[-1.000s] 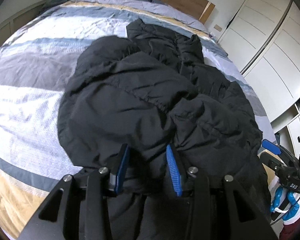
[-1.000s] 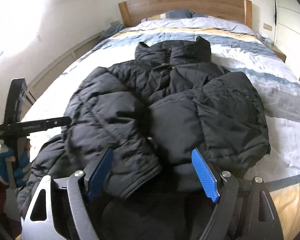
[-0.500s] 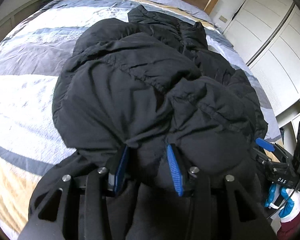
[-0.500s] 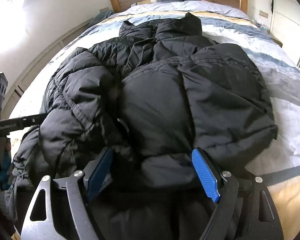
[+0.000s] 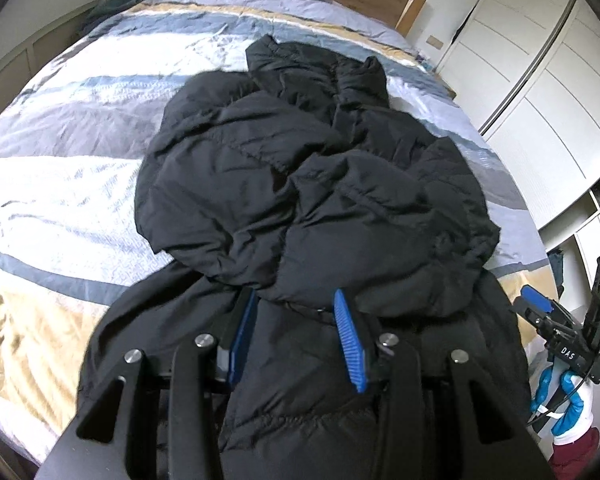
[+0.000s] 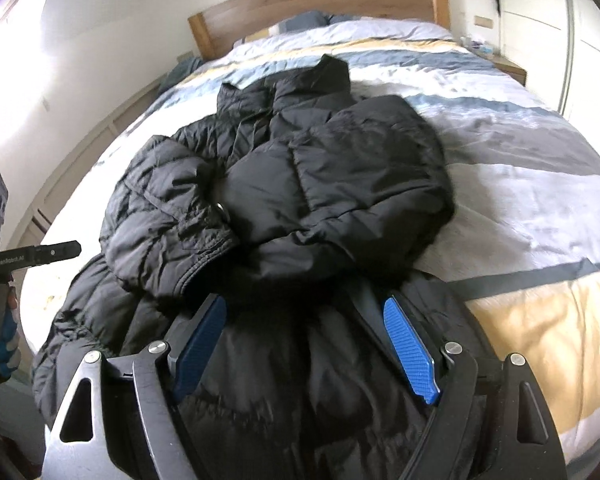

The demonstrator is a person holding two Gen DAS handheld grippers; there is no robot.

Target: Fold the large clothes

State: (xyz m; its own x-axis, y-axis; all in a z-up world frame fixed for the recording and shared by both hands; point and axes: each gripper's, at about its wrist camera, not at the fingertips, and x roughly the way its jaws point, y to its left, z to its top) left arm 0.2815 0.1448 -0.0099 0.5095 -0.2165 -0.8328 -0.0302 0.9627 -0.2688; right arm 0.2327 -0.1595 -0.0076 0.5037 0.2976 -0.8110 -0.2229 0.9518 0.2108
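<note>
The left gripper [image 5: 296,312] pinches the black jacket [image 5: 300,184] hem between its blue pads. The right gripper [image 6: 304,320] clamps a thicker bunch of hem, fingers [image 6: 408,344] wide. The jacket fills the frame centre, sleeves folded in, collar toward the headboard [image 6: 320,4], on the striped bed [image 5: 60,160].
</note>
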